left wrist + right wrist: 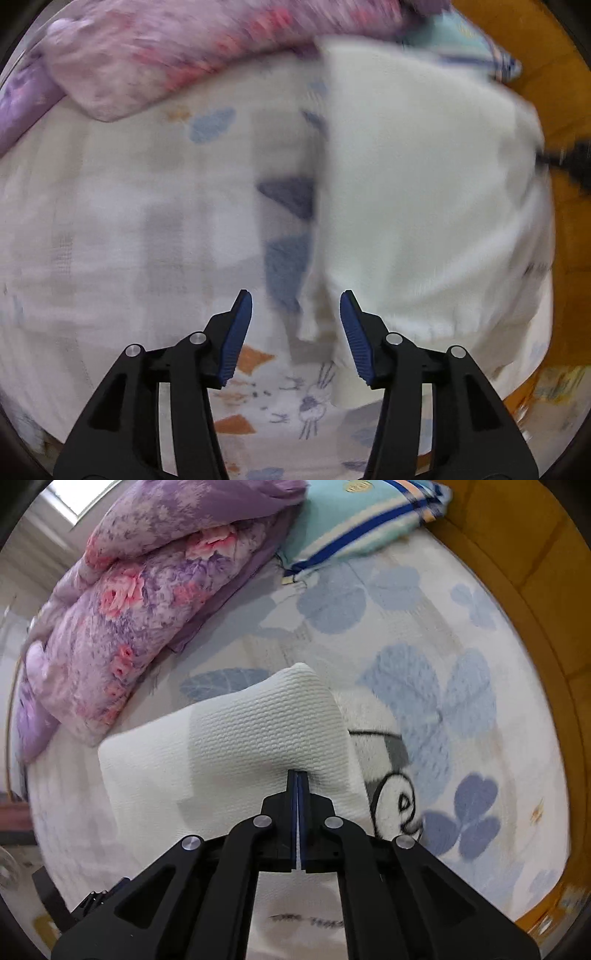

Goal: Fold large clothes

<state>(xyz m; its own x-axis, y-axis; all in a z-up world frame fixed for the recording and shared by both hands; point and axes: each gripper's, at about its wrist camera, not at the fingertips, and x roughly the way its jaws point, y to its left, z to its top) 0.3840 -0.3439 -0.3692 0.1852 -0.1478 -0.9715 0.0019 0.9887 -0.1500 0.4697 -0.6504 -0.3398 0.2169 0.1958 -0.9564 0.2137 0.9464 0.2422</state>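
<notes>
White knit fabric fills the right half of the left wrist view: the white garment lies blurred over a pale bed sheet printed with blue leaves, orange shapes and a small line-drawn rabbit at lower centre. The left gripper rises from the bottom of the frame with its blue-padded fingers spread wide, nothing between them; the garment's lower left edge hangs in the gap just ahead of the pads, not clasped. A purple and pink floral quilt runs across the upper left. An orange-brown bed frame curves down the right edge, and a corner of a turquoise striped pillow shows at upper right.

Over in the right wrist view, the right gripper comes up from the bottom centre with its jaws pressed together on a fold of the white garment. The ribbed cloth bulges up and away from the pinch, filling the middle of the frame and drooping towards the left. Beneath and to the right lies the sheet, here with large blue leaf prints and a black outlined figure. The floral quilt is heaped in the upper left, the striped pillow at top centre, touching the quilt's edge, and the wooden frame arcs along the right.
</notes>
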